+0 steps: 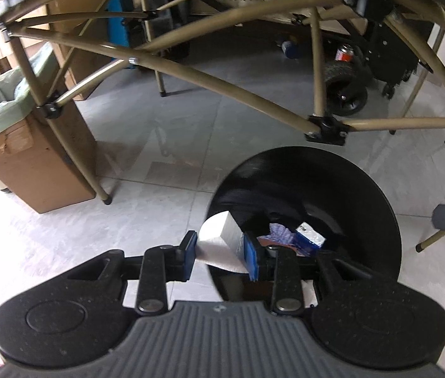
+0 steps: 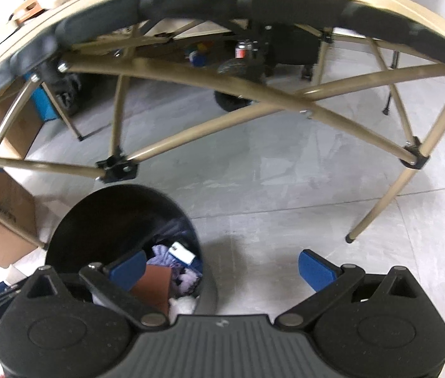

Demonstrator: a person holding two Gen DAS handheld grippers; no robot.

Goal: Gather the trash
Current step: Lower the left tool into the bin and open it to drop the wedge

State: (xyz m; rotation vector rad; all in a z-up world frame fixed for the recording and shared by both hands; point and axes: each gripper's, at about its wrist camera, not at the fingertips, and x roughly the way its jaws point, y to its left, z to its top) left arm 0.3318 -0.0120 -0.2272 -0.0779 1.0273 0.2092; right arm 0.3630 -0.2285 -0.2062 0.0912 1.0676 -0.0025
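Note:
In the left wrist view my left gripper is shut on a white box-like piece of trash, held over the near left rim of a round black bin. Inside the bin lie a blue and silver carton and purple crumpled wrapping. The right wrist view shows the same black bin at lower left, with a white packet, purple wrapping and a brown piece inside. My right gripper stands wide open and empty, its left finger over the bin, its right finger over bare floor.
A folding table's tan metal frame arches across both views just beyond the bin. A cardboard box with a green liner stands at left. A wheeled black cart and a red can sit behind the frame. Grey tiled floor spreads right.

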